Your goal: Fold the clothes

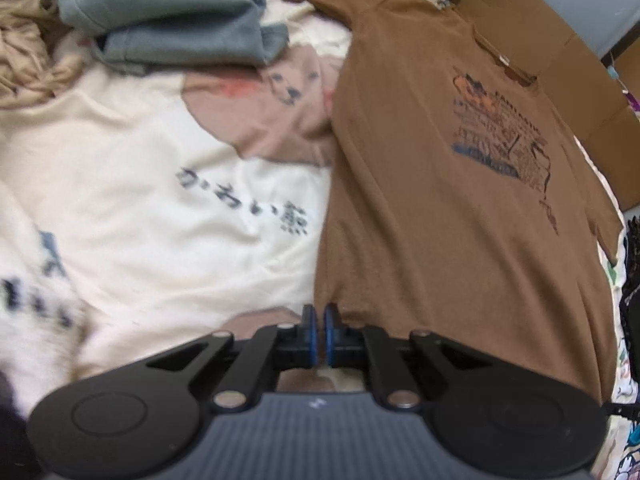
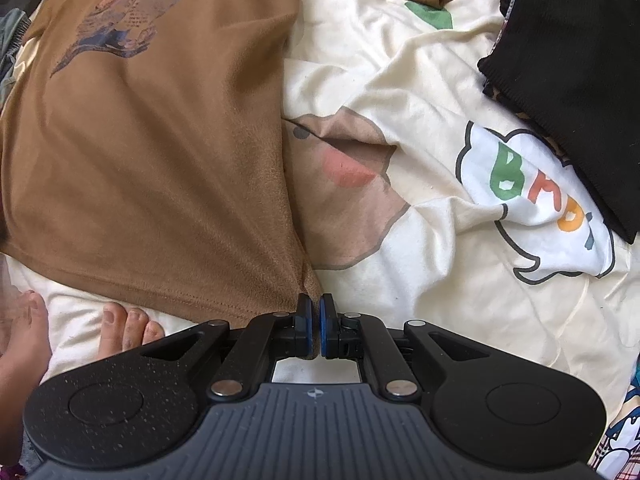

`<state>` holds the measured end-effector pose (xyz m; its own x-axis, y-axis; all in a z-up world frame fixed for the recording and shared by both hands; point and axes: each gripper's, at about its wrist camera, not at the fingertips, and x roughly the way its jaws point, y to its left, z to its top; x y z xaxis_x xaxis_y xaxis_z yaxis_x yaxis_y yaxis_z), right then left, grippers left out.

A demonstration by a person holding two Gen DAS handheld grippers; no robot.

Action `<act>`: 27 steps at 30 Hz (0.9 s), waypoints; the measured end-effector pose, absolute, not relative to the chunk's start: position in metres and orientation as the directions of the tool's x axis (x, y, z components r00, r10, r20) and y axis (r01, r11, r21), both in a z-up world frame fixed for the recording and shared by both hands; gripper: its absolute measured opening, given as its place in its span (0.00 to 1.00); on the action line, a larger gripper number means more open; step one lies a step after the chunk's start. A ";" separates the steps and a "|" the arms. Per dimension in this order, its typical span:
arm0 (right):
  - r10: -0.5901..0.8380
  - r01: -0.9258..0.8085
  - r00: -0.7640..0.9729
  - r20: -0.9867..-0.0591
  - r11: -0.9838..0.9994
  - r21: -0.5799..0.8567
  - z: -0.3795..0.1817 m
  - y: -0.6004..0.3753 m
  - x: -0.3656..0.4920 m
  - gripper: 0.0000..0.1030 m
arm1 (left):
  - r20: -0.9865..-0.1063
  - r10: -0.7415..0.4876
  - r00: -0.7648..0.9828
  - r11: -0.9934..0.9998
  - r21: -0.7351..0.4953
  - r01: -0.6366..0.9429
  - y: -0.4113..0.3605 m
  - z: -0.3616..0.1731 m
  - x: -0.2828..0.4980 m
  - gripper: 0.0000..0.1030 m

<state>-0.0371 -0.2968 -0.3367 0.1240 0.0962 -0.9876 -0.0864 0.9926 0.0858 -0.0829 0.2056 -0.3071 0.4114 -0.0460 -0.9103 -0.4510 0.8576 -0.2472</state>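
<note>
A brown T-shirt [image 1: 440,184] with a dark printed picture on its chest lies spread flat on a cream bedsheet [image 1: 140,208], its collar at the far end. My left gripper [image 1: 319,312] is shut at the shirt's lower left hem corner, which seems pinched between the blue pads. In the right wrist view the same brown T-shirt [image 2: 152,140] fills the left side. My right gripper [image 2: 316,304] is shut at its lower right hem corner, with cloth bunched at the pads.
A grey-green garment [image 1: 168,12] and a tan garment [image 1: 28,52] are heaped at the far left. A cardboard box [image 1: 568,56] borders the shirt's right. A black garment [image 2: 576,80] lies at the right. Bare feet [image 2: 120,328] rest at the near hem.
</note>
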 end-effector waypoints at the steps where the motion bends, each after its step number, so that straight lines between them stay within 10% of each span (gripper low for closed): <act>1: 0.097 -0.086 0.127 -0.987 0.993 0.087 -0.334 -0.296 -0.037 0.01 | -0.908 -0.039 0.417 0.858 -0.244 -0.452 0.208 -0.302 -0.084 0.04; 27: 0.169 -0.034 0.277 -0.946 0.985 0.166 -0.244 -0.306 -0.045 0.01 | -0.821 0.074 0.567 0.857 -0.238 -0.456 0.251 -0.181 -0.113 0.04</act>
<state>-0.0449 -0.3059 -0.2436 0.2771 0.1691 -0.9458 -0.0337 0.9855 0.1663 -0.1131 0.2515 -0.1812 0.5667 0.0740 -0.8206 -0.4563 0.8575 -0.2378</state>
